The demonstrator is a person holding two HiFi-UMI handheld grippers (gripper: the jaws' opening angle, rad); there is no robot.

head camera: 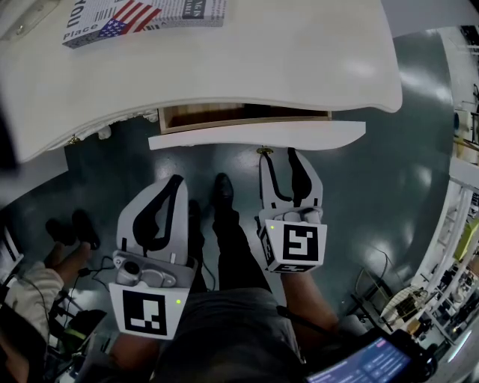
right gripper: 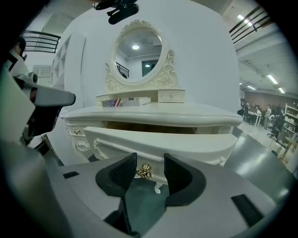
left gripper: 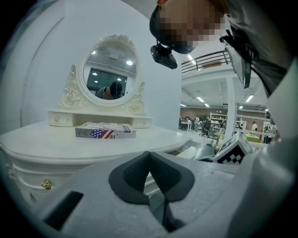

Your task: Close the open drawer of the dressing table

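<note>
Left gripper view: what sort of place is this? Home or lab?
Probably a big open workspace or lab hall, not a home: the white dressing table with its oval mirror stands on a glossy floor, with shelving, ceiling strip lights and a mezzanine railing behind.

White carved dressing table: 1. Oval framed mirror: 1. Open white wooden drawer: 1. Flag-printed flat box: 1. Gold round knobs: 2. White hand-held grippers: 2.
</note>
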